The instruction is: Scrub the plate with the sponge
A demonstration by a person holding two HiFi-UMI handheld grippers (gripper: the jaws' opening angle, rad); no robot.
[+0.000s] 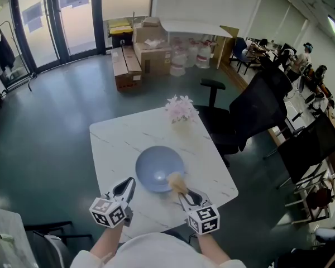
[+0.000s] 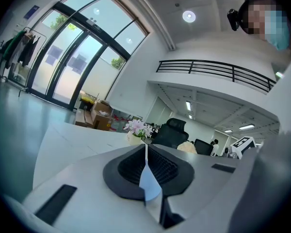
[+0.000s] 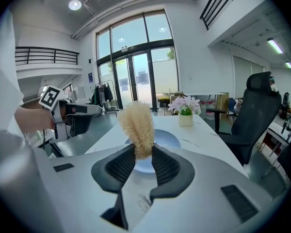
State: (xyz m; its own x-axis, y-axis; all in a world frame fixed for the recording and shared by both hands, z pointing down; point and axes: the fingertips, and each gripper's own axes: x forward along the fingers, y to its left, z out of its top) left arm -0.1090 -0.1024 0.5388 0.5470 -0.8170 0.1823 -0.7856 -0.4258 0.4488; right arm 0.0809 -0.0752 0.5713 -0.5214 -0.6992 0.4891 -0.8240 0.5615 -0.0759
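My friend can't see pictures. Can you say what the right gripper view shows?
The right gripper pinches a tan sponge, with a blue plate just beyond on a white table. Pink flowers stand farther back.

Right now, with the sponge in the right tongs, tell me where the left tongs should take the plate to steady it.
Take the plate by its near-left rim, coming in from the left, low and nearly level. The rim seems to curve upward, which gives a lip to pinch, and the sponge occupies the near-right edge. The left tongs are shut, so open them first.
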